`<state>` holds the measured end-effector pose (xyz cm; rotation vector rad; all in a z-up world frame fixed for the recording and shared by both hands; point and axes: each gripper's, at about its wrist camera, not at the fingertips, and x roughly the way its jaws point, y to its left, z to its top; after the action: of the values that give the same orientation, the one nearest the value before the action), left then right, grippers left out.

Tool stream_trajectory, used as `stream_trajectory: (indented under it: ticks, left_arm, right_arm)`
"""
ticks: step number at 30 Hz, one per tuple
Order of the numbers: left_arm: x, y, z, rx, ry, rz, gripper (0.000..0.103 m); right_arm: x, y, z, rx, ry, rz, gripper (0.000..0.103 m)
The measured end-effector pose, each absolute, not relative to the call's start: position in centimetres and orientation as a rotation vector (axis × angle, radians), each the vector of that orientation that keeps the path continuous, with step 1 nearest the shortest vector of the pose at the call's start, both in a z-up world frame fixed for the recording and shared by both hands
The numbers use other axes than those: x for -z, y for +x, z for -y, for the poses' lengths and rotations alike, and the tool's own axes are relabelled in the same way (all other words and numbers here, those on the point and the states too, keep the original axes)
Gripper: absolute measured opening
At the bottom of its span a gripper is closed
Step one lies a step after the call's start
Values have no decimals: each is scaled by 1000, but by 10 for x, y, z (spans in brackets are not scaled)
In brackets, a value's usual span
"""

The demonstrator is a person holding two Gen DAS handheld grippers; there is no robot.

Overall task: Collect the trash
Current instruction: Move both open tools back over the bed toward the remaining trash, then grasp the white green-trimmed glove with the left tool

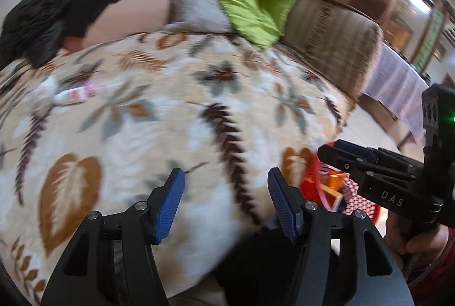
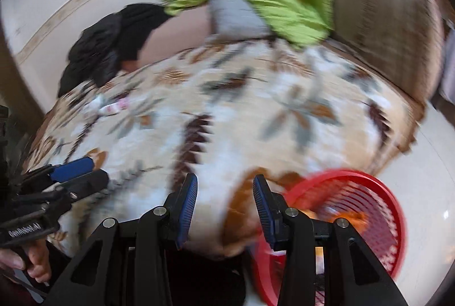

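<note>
Both grippers empty, fingers spread, over the leaf-print blanket (image 1: pixel 176 118).
Crumpled wrapper (image 1: pixel 75 95) at left of frame, long axis running left-right; red basket (image 2: pixel 369 209) lower right.

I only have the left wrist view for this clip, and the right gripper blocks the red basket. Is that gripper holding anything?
Observer: No. The right gripper is open, with only blanket showing between its fingers.
Operator: And the basket?
Observer: The basket stands on the white floor at the blanket's edge, its far rim unobstructed.
Operator: Does my gripper show from there?
Observer: Yes, the left gripper is at the left edge, with a hand on its handle.
</note>
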<state>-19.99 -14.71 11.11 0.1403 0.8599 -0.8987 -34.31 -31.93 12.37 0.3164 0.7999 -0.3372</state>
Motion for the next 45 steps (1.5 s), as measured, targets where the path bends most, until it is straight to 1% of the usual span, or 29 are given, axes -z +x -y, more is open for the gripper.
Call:
stream_trajectory:
  ticks: [12, 17, 22, 26, 30, 34, 35, 36, 37, 38, 40, 42, 45]
  left_arm:
    - [-102, -131, 27, 607, -17, -860, 60]
    - [-105, -90, -2, 498, -68, -847, 67]
    - [-108, -39, -4, 439, -97, -845, 70]
    - [-101, 15, 14, 397, -105, -852, 71]
    - [-82, 71, 34, 319, -85, -869, 71]
    - [-55, 111, 42, 288, -116, -946, 71]
    - [-50, 118, 43, 291, -126, -963, 70]
    - [-46, 125, 43, 292, -138, -970, 61]
    - [-43, 129, 43, 290, -147, -972, 48]
    - [-41, 131, 42, 290, -155, -980, 45]
    - [-38, 130, 35, 310, -203, -986, 33]
    - [-42, 119, 29, 316, -195, -970, 29]
    - [-53, 98, 16, 316, -208, -934, 28]
  right_arm:
    - [-107, -220, 225, 131, 188, -841, 44]
    - [-89, -187, 216, 137, 212, -853, 44]
    - [-68, -181, 218, 130, 229, -880, 44]
    - [-67, -181, 227, 120, 277, -873, 44]
    - [-66, -182, 236, 110, 317, -872, 44]
    - [-65, -181, 243, 99, 344, -873, 44]
    - [-65, -181, 244, 95, 352, -874, 44]
    - [-64, -180, 245, 91, 362, -874, 44]
    - [-64, -180, 246, 88, 367, -874, 44]
    - [-64, -179, 246, 82, 373, -877, 44]
    - [-63, -178, 245, 73, 378, -879, 44]
    - [-63, -177, 244, 64, 378, -880, 44]
    - [-63, -175, 241, 47, 381, -885, 44]
